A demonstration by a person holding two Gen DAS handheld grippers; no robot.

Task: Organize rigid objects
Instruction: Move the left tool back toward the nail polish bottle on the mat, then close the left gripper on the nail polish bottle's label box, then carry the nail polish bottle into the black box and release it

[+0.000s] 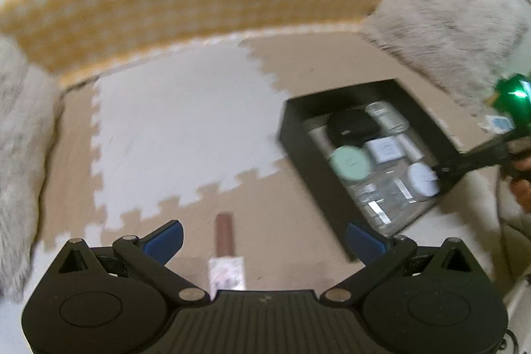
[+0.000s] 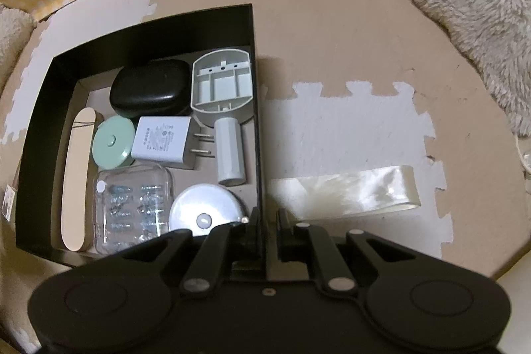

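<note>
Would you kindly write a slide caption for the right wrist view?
Right tongs shut on the wall of the black box, which holds a charger, black case and mint disc.

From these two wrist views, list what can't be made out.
- Brown-capped tube on the foam mat, left wrist view: blurred label, lower end hidden behind the left gripper.
- Clear plastic case in the black box, right wrist view: contents too small to identify.
- Silver round disc, right wrist view: near edge covered by the right gripper.
</note>
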